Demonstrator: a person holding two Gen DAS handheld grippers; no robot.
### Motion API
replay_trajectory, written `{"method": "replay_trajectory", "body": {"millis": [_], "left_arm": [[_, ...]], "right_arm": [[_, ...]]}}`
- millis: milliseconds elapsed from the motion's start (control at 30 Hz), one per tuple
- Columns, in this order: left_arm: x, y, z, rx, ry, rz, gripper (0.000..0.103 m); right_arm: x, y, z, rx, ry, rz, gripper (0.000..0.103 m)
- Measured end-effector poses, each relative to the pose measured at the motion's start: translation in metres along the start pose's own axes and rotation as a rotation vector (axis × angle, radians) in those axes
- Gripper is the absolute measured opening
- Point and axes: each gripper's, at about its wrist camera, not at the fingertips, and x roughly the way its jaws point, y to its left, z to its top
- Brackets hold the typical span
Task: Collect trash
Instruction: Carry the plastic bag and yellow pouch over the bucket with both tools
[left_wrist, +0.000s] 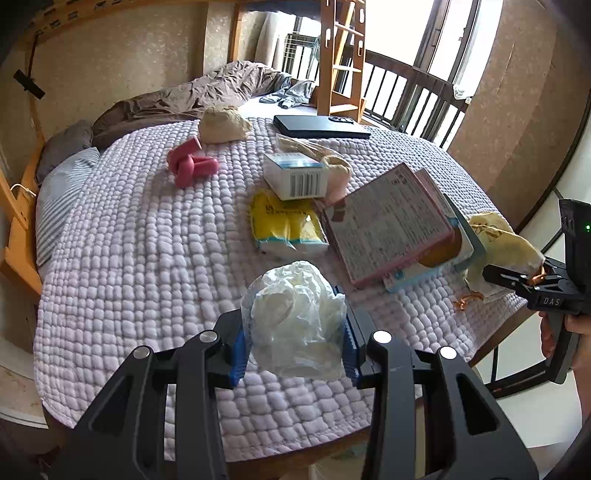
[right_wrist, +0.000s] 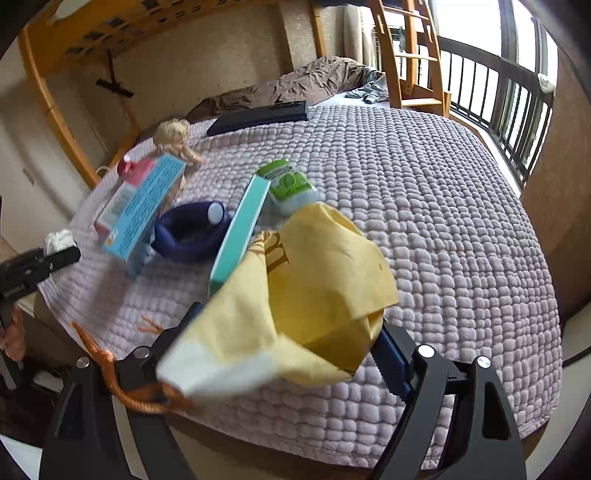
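Note:
A crumpled white wad of tissue and clear film (left_wrist: 295, 317) sits between the blue pads of my left gripper (left_wrist: 295, 350), which is shut on it just above the lilac quilted bed cover (left_wrist: 140, 258). The same wad (right_wrist: 59, 238) and left gripper (right_wrist: 55, 258) show at the far left of the right wrist view. A yellow cloth drawstring bag (right_wrist: 317, 280) with an orange cord (right_wrist: 110, 373) spans my right gripper (right_wrist: 288, 332), its mouth gaping upward. The bag hides the left finger. At the bed's right edge, the right gripper (left_wrist: 517, 280) grips that bag (left_wrist: 495, 240).
On the cover lie a yellow tissue pack (left_wrist: 284, 225), a white barcoded box (left_wrist: 295, 177), a pink box (left_wrist: 391, 229), pink toys (left_wrist: 192, 164), a dark flat case (left_wrist: 321, 127), a doll (right_wrist: 173, 140), a teal box (right_wrist: 240, 232) and a green wipes pack (right_wrist: 288, 184). A wooden ladder (left_wrist: 343, 55) stands behind.

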Motion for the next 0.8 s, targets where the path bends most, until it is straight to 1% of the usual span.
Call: {"method": "replay_trajectory", "body": {"millis": [100, 133, 200, 367, 467, 567, 700, 800], "left_arm": [[0.000, -0.003, -0.002, 0.001, 0.001, -0.007, 0.042], [-0.001, -0.004, -0.003, 0.002, 0.001, -0.009, 0.042], [-0.002, -0.005, -0.005, 0.003, 0.001, -0.013, 0.042], [-0.005, -0.014, -0.010, 0.008, 0.007, -0.028, 0.042], [-0.006, -0.022, -0.012, 0.035, 0.010, -0.013, 0.042], [-0.008, -0.027, -0.014, 0.043, 0.013, -0.016, 0.042], [-0.012, -0.030, -0.017, 0.036, 0.015, -0.021, 0.042], [-0.014, -0.034, -0.020, 0.035, 0.019, -0.023, 0.042]], "right_arm": [[-0.006, 0.002, -0.003, -0.016, -0.016, -0.016, 0.067], [-0.008, 0.002, -0.004, -0.016, -0.020, -0.016, 0.065], [-0.013, 0.001, -0.005, -0.011, -0.033, -0.006, 0.063], [-0.030, 0.004, -0.007, -0.023, -0.066, -0.014, 0.062], [-0.040, 0.007, -0.009, -0.017, -0.078, -0.005, 0.062], [-0.050, 0.011, -0.013, -0.010, -0.088, 0.000, 0.062], [-0.062, 0.015, -0.019, 0.014, -0.102, 0.032, 0.062], [-0.071, 0.022, -0.025, 0.006, -0.104, 0.044, 0.062]]}}
